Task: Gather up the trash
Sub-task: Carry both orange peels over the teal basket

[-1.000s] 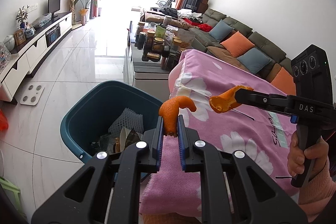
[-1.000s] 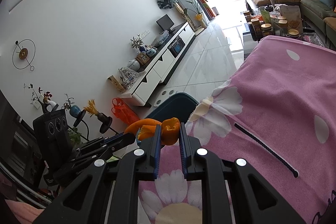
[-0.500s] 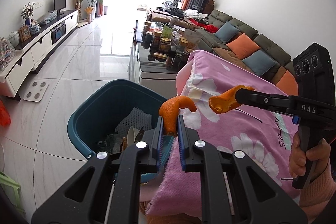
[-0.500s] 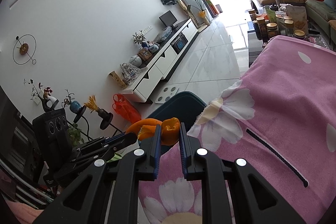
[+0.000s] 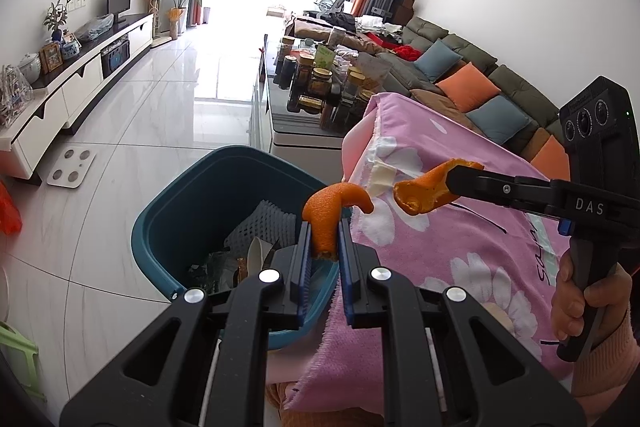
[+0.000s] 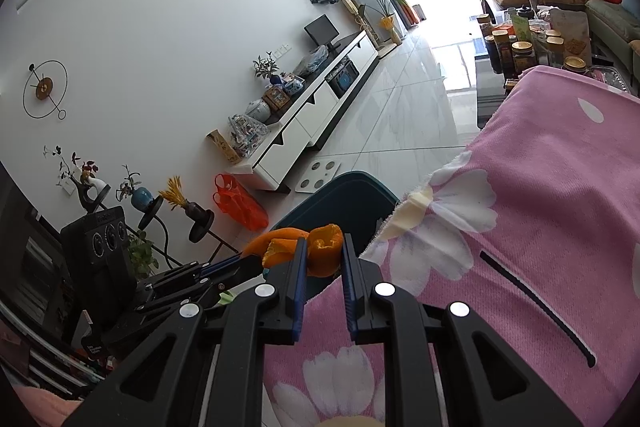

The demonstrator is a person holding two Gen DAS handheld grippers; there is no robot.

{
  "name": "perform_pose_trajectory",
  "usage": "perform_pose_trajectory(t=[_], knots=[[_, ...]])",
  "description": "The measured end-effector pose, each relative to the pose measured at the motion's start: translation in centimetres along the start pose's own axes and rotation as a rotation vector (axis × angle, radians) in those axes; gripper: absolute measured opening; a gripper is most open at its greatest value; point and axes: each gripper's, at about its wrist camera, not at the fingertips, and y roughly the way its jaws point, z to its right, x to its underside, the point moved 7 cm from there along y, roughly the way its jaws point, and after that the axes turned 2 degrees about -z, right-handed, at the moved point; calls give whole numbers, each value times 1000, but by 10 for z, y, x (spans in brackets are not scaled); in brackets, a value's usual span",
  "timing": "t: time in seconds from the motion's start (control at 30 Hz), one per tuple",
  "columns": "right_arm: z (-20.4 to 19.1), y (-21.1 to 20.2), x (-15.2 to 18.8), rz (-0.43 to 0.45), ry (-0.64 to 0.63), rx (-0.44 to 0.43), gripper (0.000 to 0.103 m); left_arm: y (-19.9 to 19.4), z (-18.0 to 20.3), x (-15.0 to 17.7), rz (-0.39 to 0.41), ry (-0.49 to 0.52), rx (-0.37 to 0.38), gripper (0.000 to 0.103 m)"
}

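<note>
My left gripper [image 5: 320, 247] is shut on a curled piece of orange peel [image 5: 328, 211] and holds it over the near right rim of a teal trash bin [image 5: 176, 219]. The bin holds white foam netting [image 5: 260, 227] and other scraps. My right gripper [image 5: 448, 183] is shut on a second piece of orange peel [image 5: 424, 187] above the pink flowered cloth [image 5: 460, 227], to the right of the bin. In the right wrist view, my right gripper [image 6: 322, 251] grips its peel [image 6: 324, 255], with the left gripper's peel [image 6: 276, 241] just to its left and the bin [image 6: 340, 199] beyond.
The pink cloth covers a table [image 6: 540, 227] right of the bin. A low table with several jars [image 5: 320, 83] stands behind it, and a sofa [image 5: 480, 83] runs along the right. A white TV cabinet [image 5: 80, 83] lines the left wall, with a scale [image 5: 72, 167] on the tiled floor.
Both grippers have shifted slightly left toward the bin, each still holding its peel. More of the bin's inside shows in the left wrist view.
</note>
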Motion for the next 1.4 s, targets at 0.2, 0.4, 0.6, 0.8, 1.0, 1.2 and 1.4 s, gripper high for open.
perform_pose_trajectory(t=[0.2, 0.4, 0.6, 0.8, 1.0, 1.2, 1.4], knots=[[-1, 3, 1, -8, 1, 3, 15, 1, -2, 0, 0, -3, -2, 13], [-2, 11, -1, -19, 0, 6, 15, 4, -5, 0, -4, -13, -11, 13], [-1, 17, -2, -30, 1, 7, 15, 9, -8, 2, -9, -22, -17, 13], [-3, 24, -2, -43, -4, 12, 15, 13, -12, 3, -17, -31, -21, 13], [-3, 30, -3, -52, -3, 18, 15, 17, -15, 5, -24, -42, -25, 13], [-1, 36, -3, -65, -2, 22, 15, 23, -18, 5, -32, -52, -30, 13], [-2, 42, -4, -77, -7, 29, 15, 27, -22, 7, -38, -62, -37, 13]])
